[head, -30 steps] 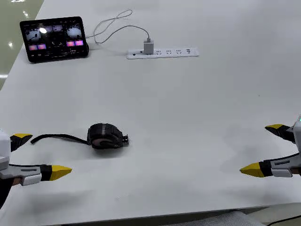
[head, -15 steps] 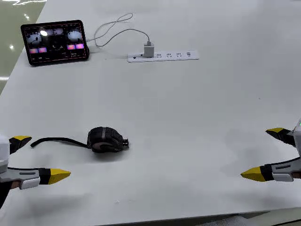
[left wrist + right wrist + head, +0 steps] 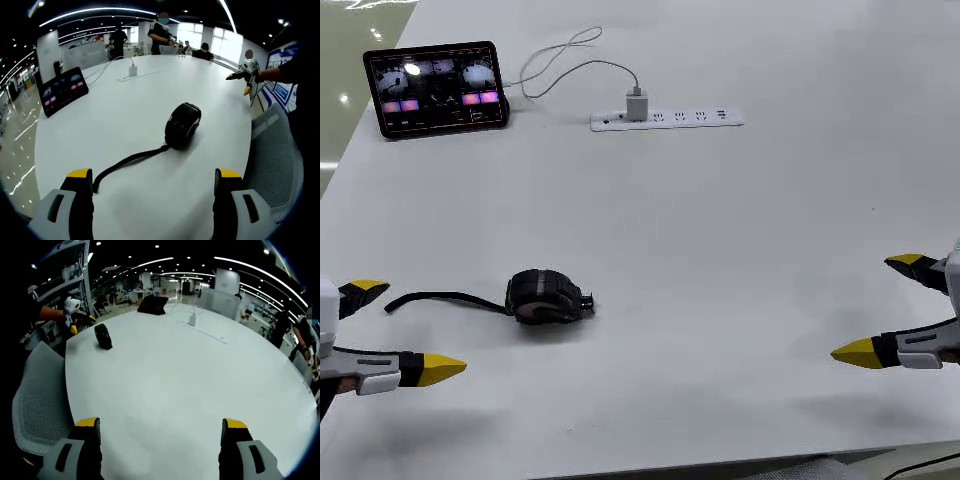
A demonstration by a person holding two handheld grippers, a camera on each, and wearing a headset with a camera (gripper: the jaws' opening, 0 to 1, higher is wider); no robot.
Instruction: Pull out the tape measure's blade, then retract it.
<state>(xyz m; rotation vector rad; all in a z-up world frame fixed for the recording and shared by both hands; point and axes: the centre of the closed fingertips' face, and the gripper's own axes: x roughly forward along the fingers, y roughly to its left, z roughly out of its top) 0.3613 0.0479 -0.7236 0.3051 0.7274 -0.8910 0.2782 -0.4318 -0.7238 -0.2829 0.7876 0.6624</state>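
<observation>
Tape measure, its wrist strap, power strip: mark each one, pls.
tape measure (image 3: 542, 296): head view, middle of the black case.
wrist strap (image 3: 440, 296): head view, midway along the black strap.
power strip (image 3: 690, 117): head view, top face by the sockets.

left gripper (image 3: 420, 327) spread, right gripper (image 3: 863, 308) spread

A broad white table (image 3: 720, 250) stands in an open office under ceiling strip lights (image 3: 100, 9).

No text can be read: the screen of the tablet (image 3: 435, 85) at the far left of the tabletop (image 3: 740, 250) is blurred colour, and any marking on the tape measure (image 3: 545, 295) is too small.
</observation>
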